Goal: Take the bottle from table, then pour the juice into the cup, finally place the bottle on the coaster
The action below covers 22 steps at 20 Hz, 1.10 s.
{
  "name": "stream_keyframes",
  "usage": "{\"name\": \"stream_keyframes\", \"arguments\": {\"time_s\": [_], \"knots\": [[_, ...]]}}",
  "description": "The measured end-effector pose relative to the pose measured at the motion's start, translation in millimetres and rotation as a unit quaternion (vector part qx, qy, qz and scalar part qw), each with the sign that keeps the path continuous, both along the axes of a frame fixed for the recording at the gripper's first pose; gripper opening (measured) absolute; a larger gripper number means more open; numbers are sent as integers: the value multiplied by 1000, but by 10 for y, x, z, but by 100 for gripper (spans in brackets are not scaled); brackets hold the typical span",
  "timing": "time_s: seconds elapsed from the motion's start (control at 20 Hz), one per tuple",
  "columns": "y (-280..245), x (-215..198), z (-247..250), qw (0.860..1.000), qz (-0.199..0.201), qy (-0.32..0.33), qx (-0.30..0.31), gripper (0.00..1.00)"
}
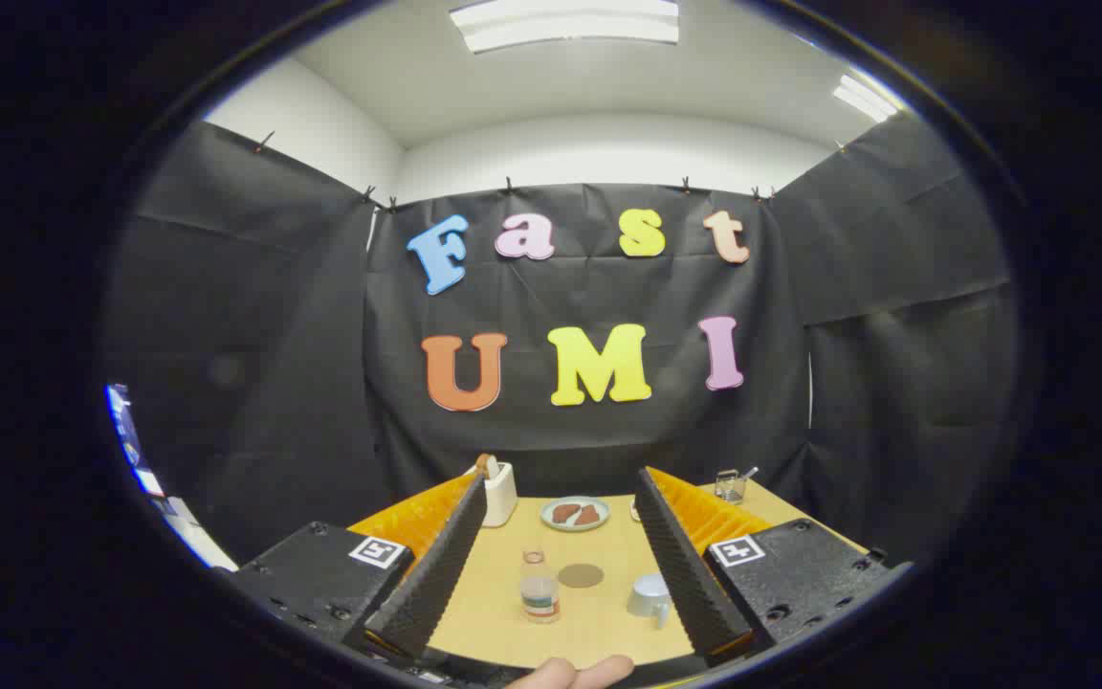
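A small clear bottle (539,587) with a pale cap and a label band stands upright on the wooden table (498,612), between my two fingers and well ahead of them. Just beyond it to the right lies a round brown coaster (581,575). A pale cup (650,597) with a handle sits close to my right finger (685,565). My gripper (561,498) is open, held above the table, with nothing between its fingers.
At the table's far side stand a white toaster-like box (499,493), a plate (575,514) with brown food, and a small metal holder (730,485) at the far right. A person's fingertips (575,673) show at the table's near edge.
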State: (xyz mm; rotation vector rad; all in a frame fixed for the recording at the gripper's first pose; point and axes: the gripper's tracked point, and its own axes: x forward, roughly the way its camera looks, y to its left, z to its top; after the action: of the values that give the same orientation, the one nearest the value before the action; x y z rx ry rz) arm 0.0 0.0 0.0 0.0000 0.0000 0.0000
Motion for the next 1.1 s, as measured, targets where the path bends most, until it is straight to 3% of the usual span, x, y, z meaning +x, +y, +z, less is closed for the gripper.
{"name": "stream_keyframes", "arguments": {"time_s": [1.1], "knots": [[417,635,-744,999,-1,40,-37,100]]}}
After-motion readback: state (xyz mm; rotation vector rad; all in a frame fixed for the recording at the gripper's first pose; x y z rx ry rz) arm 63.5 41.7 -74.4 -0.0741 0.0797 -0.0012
